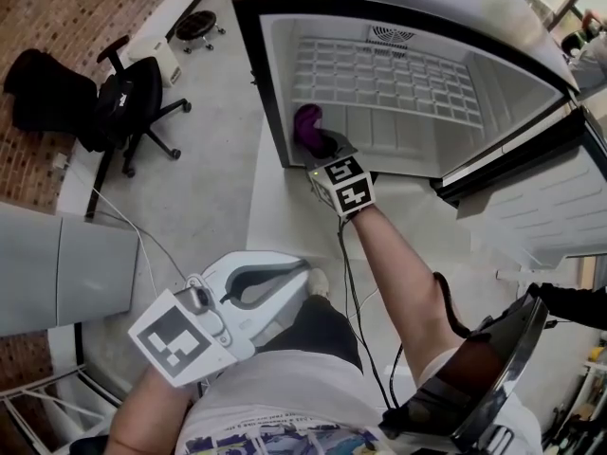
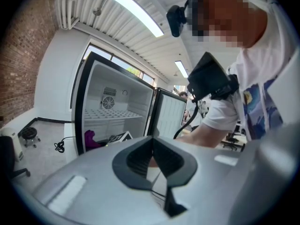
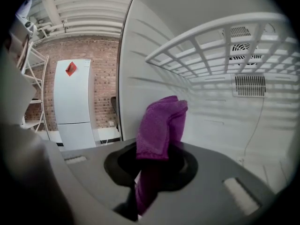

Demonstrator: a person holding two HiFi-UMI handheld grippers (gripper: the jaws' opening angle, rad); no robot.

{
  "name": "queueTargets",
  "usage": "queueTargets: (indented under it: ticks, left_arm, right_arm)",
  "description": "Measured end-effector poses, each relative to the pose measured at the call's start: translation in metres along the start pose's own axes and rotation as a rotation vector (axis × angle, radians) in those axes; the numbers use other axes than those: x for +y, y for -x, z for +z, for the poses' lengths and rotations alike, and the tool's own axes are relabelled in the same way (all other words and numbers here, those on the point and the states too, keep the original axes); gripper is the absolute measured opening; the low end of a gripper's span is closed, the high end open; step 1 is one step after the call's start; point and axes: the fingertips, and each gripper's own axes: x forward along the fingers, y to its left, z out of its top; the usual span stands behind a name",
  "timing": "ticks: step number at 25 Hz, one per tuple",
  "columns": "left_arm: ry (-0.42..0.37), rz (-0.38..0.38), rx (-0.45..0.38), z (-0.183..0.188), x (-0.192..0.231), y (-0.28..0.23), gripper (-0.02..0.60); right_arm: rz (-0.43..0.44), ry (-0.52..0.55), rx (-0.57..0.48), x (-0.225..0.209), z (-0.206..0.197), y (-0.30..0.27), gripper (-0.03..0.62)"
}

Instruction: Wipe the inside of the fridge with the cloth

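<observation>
Inside the fridge, low by its left wall, right gripper has jaws clamped on the purple cloth, under the wire shelf. Free room lies rightward. Left gripper has jaws closed together, empty, near the torso, well outside the fridge.
</observation>
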Motion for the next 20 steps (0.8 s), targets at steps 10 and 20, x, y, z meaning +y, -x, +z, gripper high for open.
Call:
queueTargets:
  ticks: [10, 20]
  left_arm:
    - [0.0, -0.025, 0.004, -0.007, -0.018, 0.012, 0.006]
    - [0.024, -0.053, -0.017, -0.017, -0.03, 0.028, 0.006]
  right_arm:
    - [0.017, 0.006, 0.023, 0.026, -0.009, 0.018, 0.054]
    - [0.005, -0.002, 0.029, 0.05, -0.018, 0.054, 0.054]
